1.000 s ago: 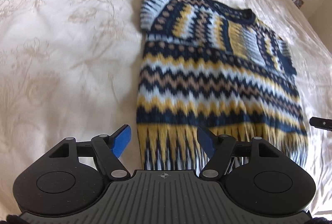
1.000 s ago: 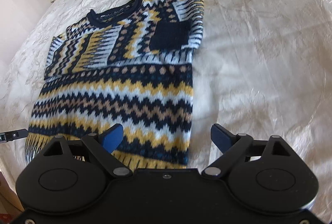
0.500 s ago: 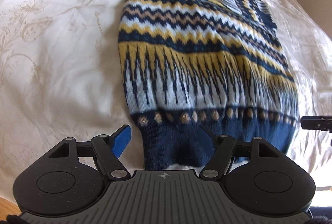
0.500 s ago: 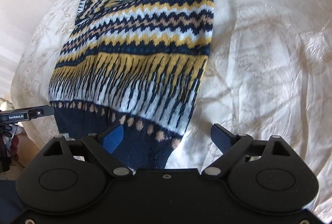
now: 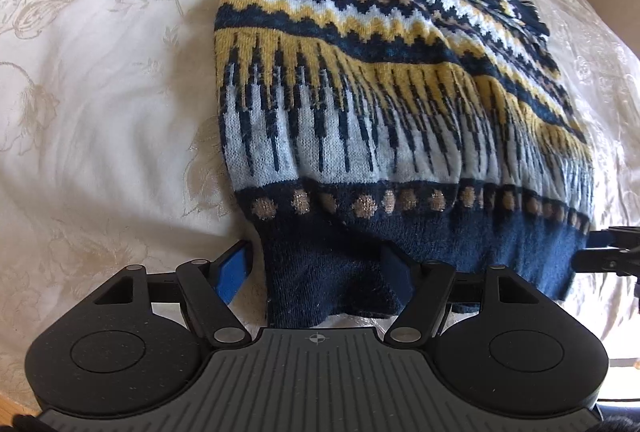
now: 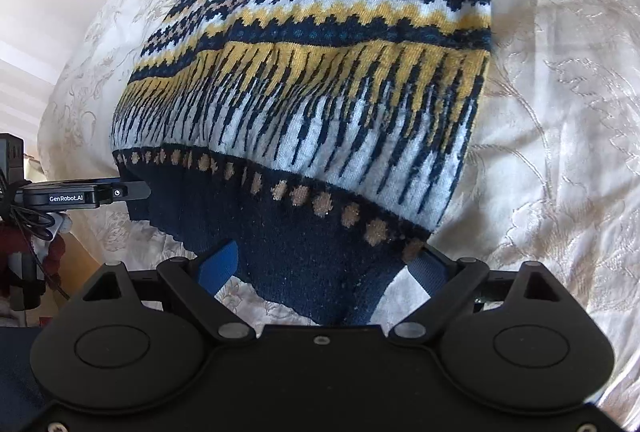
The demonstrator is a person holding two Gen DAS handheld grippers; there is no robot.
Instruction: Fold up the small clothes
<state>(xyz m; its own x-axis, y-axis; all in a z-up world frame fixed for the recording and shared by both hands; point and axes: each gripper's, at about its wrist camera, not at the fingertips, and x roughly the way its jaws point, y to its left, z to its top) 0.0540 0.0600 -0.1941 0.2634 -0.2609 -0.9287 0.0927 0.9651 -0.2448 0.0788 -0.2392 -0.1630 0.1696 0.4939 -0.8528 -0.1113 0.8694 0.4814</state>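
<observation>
Both wrist views have dropped from the middle of the garment to its bottom edge in the last second, so the dark hem now fills the lower centre of each frame. That suggests both hands are lining up to take the two hem corners, the start of a bottom-to-top fold; nothing is gripped yet.

Left wrist view: at left, a cream bedspread with pale gold floral embroidery [image 5: 100,80] fills the frame. At lower centre the left gripper [image 5: 316,274] has its black jaws spread wide. One blue-padded finger [image 5: 232,278] sits just off the cloth's left edge over the bedspread, the other partly behind the knit. Between them hangs the left corner of the hem of the knitted sweater with navy, yellow, pale blue and tan zigzag bands [image 5: 360,80]. The sweater lies flat, running from lower centre to the upper right, its hem drooping over the bed's near edge. At far right, the tip of the other gripper shows beside the hem.

Right wrist view: at far left, the other black gripper body reaches towards the hem. The sweater [image 6: 320,72] fills the centre. At lower centre the right gripper [image 6: 326,268] is also spread open, straddling the right hem corner, with no pinch visible. Bedspread [image 6: 560,112] fills the right.

No containers appear in either view.
</observation>
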